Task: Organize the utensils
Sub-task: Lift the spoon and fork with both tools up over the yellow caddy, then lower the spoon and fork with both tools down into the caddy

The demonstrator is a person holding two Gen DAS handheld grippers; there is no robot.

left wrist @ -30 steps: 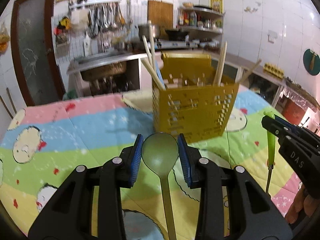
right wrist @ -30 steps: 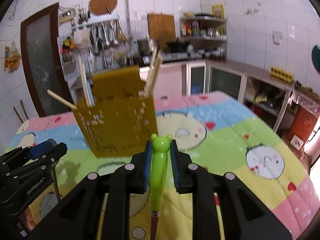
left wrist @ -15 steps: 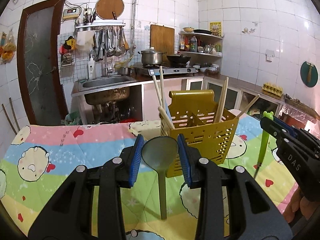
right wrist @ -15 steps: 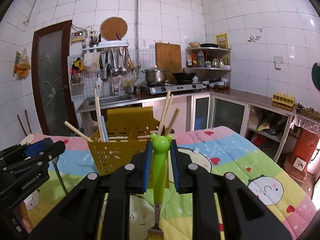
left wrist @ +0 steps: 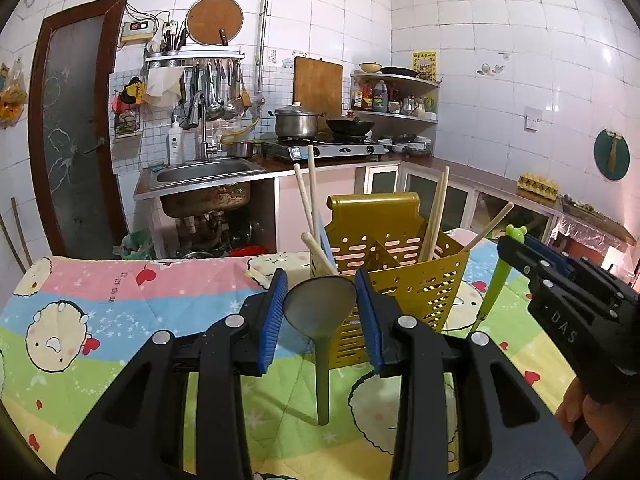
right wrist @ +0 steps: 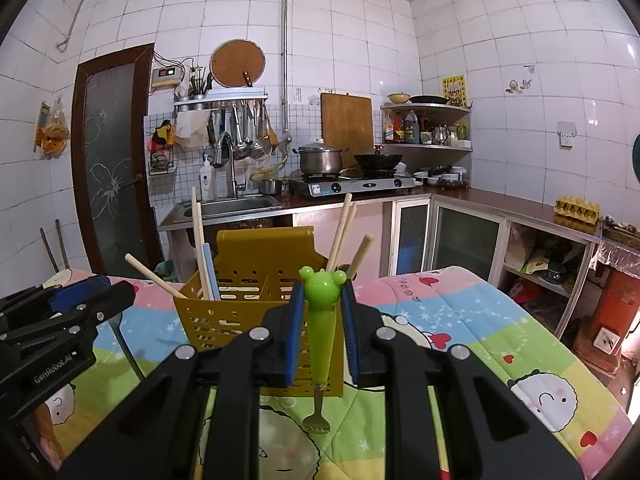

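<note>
My left gripper (left wrist: 321, 286) is shut on the bowl of a grey-green spoon (left wrist: 322, 368). Its handle hangs down above the cloth. My right gripper (right wrist: 322, 294) is shut on the frog-headed green handle of a small fork (right wrist: 321, 332), tines pointing down. Just beyond both grippers a yellow slotted utensil caddy (left wrist: 408, 292) (right wrist: 240, 320) stands on the table with several wooden chopsticks (left wrist: 436, 208) (right wrist: 340, 232) leaning in it. In the left wrist view, the right gripper (left wrist: 520, 254) and the fork (left wrist: 496, 284) are to the caddy's right. In the right wrist view, the left gripper (right wrist: 104, 298) is to its left.
The table wears a colourful cartoon cloth (left wrist: 120, 300) (right wrist: 460, 320). Behind the table are a steel sink (left wrist: 204, 170), a stove with a pot (left wrist: 296, 124), low cabinets and a brown door (left wrist: 76, 128). A hand (left wrist: 576, 408) grips the right tool at the lower right.
Both grippers have tipped upward, so the caddy sits lower in each view and more wall shows. The left gripper rose a little. Spoon and fork stay gripped.
</note>
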